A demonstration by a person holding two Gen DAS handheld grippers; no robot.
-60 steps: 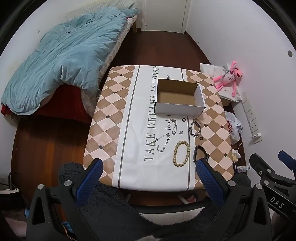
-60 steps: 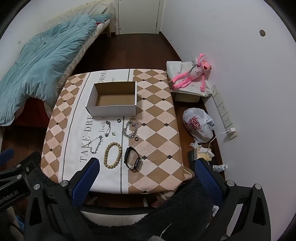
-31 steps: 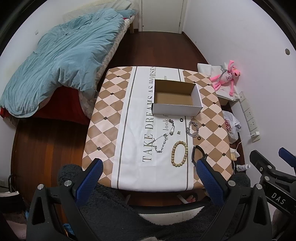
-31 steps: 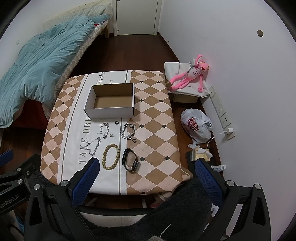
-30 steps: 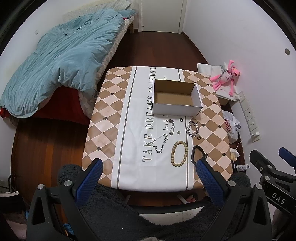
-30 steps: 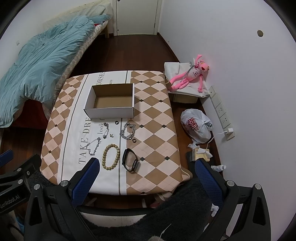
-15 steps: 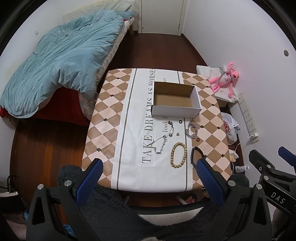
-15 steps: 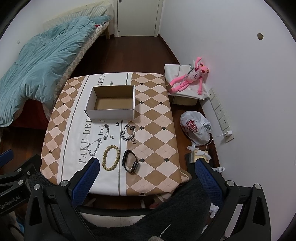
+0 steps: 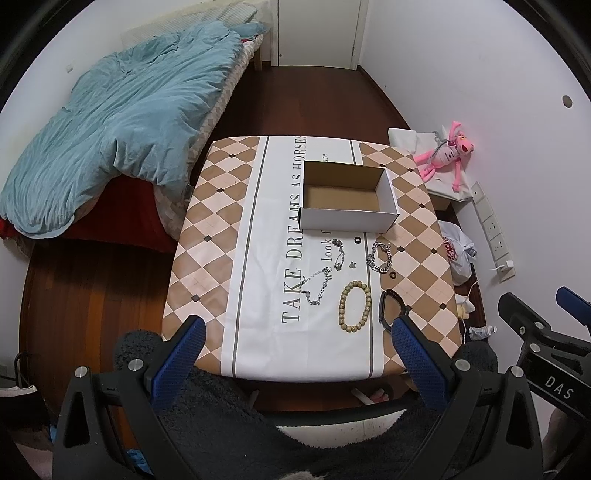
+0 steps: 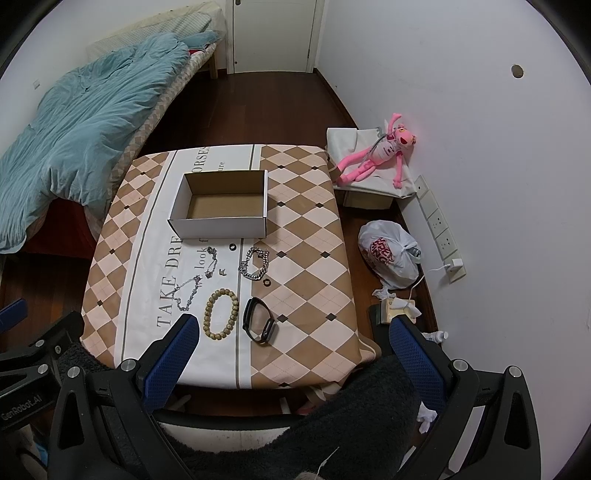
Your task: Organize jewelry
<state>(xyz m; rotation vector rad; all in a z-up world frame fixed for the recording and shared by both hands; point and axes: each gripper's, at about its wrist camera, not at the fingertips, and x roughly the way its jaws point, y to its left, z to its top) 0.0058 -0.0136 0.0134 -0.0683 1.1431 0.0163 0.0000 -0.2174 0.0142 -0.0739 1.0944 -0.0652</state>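
An open empty cardboard box (image 9: 347,197) (image 10: 221,203) stands on the checkered tablecloth (image 9: 221,206) (image 10: 303,221). In front of it lie a wooden bead bracelet (image 9: 355,306) (image 10: 220,314), a black watch band (image 9: 388,306) (image 10: 259,320), a silver chain bracelet (image 9: 379,256) (image 10: 254,264), two thin silver chains (image 9: 316,286) (image 10: 188,290) and small rings (image 10: 232,246). My left gripper (image 9: 295,336) and right gripper (image 10: 290,332) are both open and empty, held high above the table's near edge.
A bed with a blue duvet (image 9: 110,110) is at the left. A pink plush toy (image 10: 376,155) on a box, a white plastic bag (image 10: 389,256) and a wall power strip (image 10: 441,229) are right of the table. A door (image 10: 273,33) is at the back.
Both grippers have risen and pulled back a little, so the table looks smaller. Nothing on the table has moved.
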